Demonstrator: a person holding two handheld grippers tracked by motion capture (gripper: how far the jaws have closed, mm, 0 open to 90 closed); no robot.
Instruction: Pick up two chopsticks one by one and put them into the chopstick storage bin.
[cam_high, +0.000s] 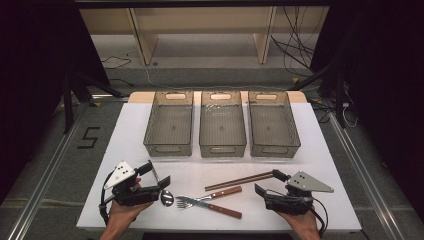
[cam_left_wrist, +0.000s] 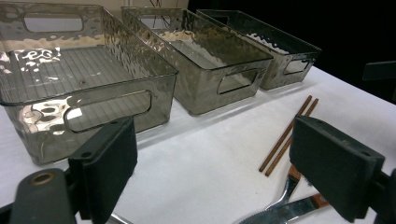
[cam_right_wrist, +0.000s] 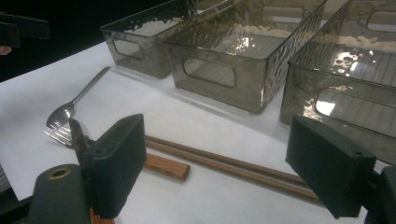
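Note:
My left gripper (cam_high: 155, 175) is held low at the front left of the white table (cam_high: 320, 150), jaws wide open with nothing between them (cam_left_wrist: 224, 172). A metal spoon (cam_high: 166, 197) lies just right of it. Beside the spoon lie a fork (cam_high: 189, 201) and a knife (cam_high: 220, 209), both with wooden handles, and a pair of brown chopsticks (cam_high: 240, 181). My right gripper (cam_high: 270, 183) stands open at the front right, close to the chopsticks' right end. In the right gripper view the chopsticks (cam_right_wrist: 224, 161) run across the table between and beyond its empty jaws (cam_right_wrist: 219, 168).
Three clear grey bins stand side by side at the back of the table: left bin (cam_high: 169, 142), middle bin (cam_high: 223, 145), right bin (cam_high: 276, 146). All look empty. A wooden shelf (cam_high: 200, 30) and loose cables (cam_high: 295, 50) lie beyond the table.

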